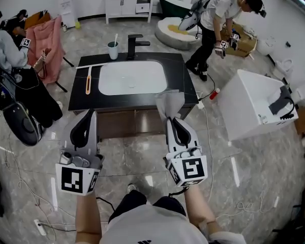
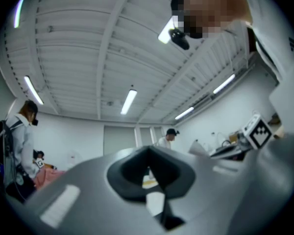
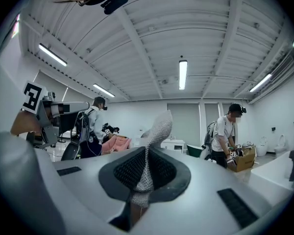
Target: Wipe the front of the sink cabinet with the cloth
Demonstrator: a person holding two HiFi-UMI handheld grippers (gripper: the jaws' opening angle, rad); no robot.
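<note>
The sink cabinet stands straight ahead in the head view, with a black countertop (image 1: 179, 80), a white basin (image 1: 132, 78) and a brown cabinet front (image 1: 127, 124) below. My right gripper (image 1: 173, 120) is shut on a grey mesh cloth (image 1: 169, 101), which sticks up past the jaws and overlaps the counter's near right corner. In the right gripper view the cloth (image 3: 158, 130) rises from between the shut pads of the right gripper (image 3: 146, 156). My left gripper (image 1: 86, 118) is held level beside it, in front of the cabinet's left end. Its jaws are together with nothing in them (image 2: 149, 166).
A black faucet (image 1: 135, 44), a cup (image 1: 113, 50) and an orange stick (image 1: 88, 81) are on the counter. A white box unit (image 1: 254, 103) stands at the right. A seated person (image 1: 7, 60) and a black bag (image 1: 21, 124) are at the left, a standing person (image 1: 218, 17) behind. Cables cross the floor.
</note>
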